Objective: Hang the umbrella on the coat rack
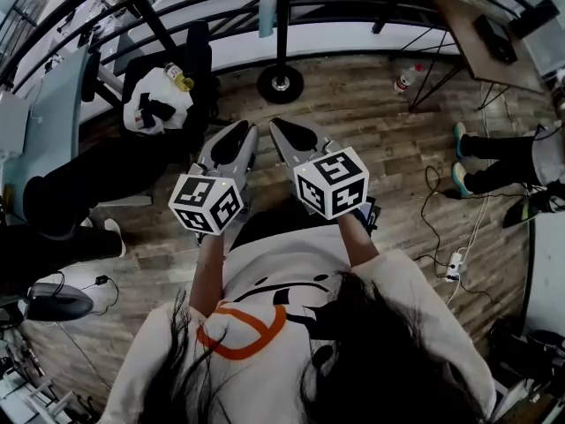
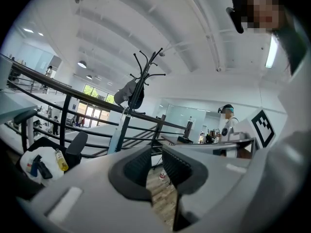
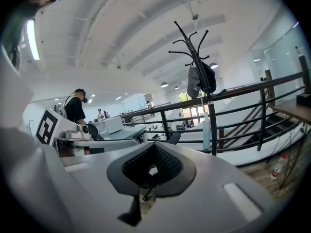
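Folded umbrella (image 3: 198,81) hangs high on coat rack (image 3: 212,125). Both tools face rack, well short of it: L gripper (image 2: 156,155) jaws slightly spread, empty; R gripper (image 3: 153,147) jaws pressed together.

You've got one coat rack (image 1: 281,84) at 12 o'clock, one umbrella (image 1: 267,7) there too, one office chair (image 1: 196,47) at 10, and two bottles: yellow bottle (image 1: 179,78) at 10, red-label bottle (image 1: 404,79) at 1.

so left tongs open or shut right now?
Open, narrowly. In the left gripper view the left tongs stand slightly apart, empty; wooden floor shows through the gap.
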Demonstrator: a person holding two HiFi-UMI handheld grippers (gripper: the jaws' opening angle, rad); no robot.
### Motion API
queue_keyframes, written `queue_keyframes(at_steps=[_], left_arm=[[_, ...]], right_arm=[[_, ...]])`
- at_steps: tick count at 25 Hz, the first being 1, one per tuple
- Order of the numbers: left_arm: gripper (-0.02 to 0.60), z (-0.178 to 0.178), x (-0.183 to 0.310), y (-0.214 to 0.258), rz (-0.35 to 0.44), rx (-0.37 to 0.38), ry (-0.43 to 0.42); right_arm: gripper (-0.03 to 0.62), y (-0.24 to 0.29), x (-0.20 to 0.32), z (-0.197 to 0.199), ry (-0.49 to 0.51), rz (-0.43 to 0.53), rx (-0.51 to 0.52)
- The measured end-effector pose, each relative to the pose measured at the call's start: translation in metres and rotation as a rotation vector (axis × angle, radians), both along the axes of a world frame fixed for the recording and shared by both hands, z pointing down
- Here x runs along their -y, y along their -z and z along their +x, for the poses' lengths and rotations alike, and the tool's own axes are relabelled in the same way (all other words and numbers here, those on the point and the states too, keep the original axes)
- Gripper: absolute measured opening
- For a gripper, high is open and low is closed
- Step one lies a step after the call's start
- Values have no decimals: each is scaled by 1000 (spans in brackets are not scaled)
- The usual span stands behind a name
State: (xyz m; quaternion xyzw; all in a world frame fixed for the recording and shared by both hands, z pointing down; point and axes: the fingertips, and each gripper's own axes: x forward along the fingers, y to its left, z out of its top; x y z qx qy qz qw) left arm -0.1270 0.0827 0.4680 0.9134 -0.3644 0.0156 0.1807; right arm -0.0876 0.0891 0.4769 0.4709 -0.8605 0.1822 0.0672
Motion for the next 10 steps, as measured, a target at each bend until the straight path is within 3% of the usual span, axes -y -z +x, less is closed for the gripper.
queue_keyframes(at_steps=[10], left_arm=[[58,-14,-5,-5,1,-9,33]], right_arm=[[9,-6,-6,-11,26,3,-22]])
